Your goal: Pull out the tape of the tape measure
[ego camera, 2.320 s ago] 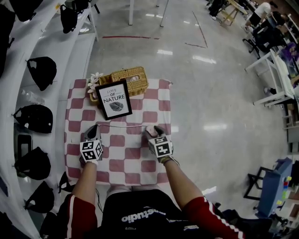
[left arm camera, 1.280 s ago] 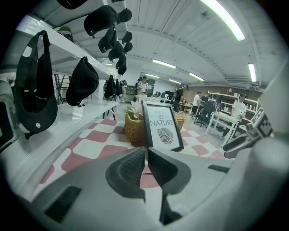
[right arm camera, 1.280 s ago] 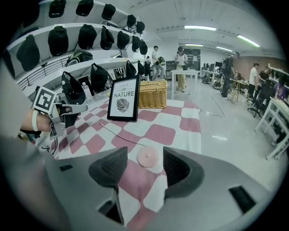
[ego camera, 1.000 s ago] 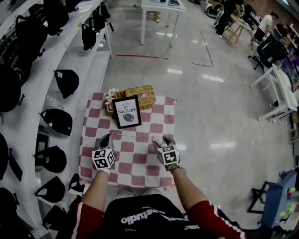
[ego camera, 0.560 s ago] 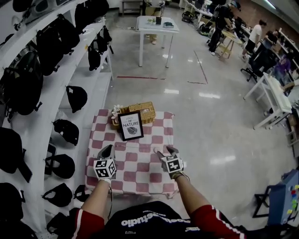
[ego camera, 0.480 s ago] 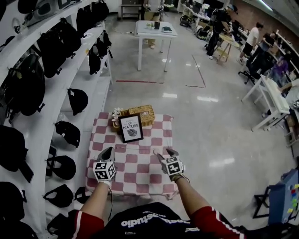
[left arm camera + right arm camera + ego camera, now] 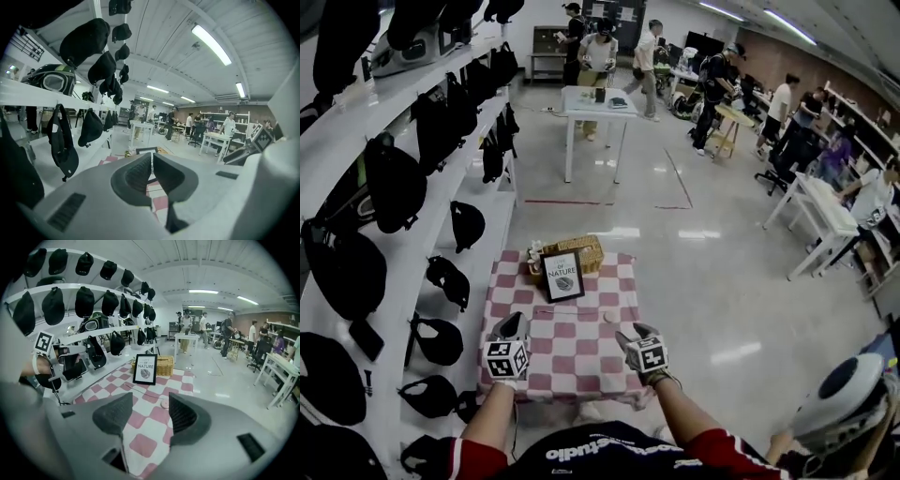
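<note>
Now right gripper has freed tape measure, fingers released; left gripper fingers clenched; tape faint

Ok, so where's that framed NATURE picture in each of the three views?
Head view: the framed picture is just left of centre, at the far end of the checked cloth.
Left gripper view: low centre, only its top edge shows.
Right gripper view: centre, standing in plain sight.
Shared landmark: the checked cloth it stands on.
</note>
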`<action>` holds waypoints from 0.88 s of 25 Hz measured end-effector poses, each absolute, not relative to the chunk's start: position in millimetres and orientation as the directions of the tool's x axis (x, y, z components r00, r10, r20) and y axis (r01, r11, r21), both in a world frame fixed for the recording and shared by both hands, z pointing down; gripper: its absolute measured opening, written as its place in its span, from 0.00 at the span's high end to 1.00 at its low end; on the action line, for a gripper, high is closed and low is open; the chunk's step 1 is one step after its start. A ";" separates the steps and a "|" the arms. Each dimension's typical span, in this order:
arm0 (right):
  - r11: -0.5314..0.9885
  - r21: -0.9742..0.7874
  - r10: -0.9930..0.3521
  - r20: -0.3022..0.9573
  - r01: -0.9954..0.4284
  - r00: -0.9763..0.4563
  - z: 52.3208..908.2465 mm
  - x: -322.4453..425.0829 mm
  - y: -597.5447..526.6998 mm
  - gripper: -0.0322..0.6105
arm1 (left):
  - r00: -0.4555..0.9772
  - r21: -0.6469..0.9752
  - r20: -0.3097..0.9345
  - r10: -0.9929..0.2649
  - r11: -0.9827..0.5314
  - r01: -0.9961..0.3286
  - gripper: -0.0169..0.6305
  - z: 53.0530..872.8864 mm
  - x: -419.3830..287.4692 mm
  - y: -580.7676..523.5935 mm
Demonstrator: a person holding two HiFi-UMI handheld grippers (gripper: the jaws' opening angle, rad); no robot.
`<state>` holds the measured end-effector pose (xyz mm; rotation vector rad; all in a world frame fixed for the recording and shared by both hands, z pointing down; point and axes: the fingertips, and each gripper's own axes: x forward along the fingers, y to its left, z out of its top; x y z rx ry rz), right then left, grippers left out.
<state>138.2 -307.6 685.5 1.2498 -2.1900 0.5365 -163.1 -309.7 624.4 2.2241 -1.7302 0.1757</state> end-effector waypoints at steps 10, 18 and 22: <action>0.451 -0.169 -0.719 0.513 -0.876 -0.469 611.2 124.0 -251.1 0.58 | 0.274 0.153 0.211 -0.938 -0.246 -0.957 0.96 564.8 -154.4 -239.6; 0.461 -0.227 -0.766 0.387 -0.858 -0.514 542.5 116.6 -208.1 0.59 | 0.316 0.164 0.124 -0.941 -0.295 -0.941 0.96 513.1 -138.7 -190.1; 0.466 -0.203 -0.793 0.335 -0.861 -0.509 519.9 123.8 -189.2 0.60 | 0.327 0.153 0.102 -0.940 -0.310 -0.938 0.96 486.9 -144.8 -169.2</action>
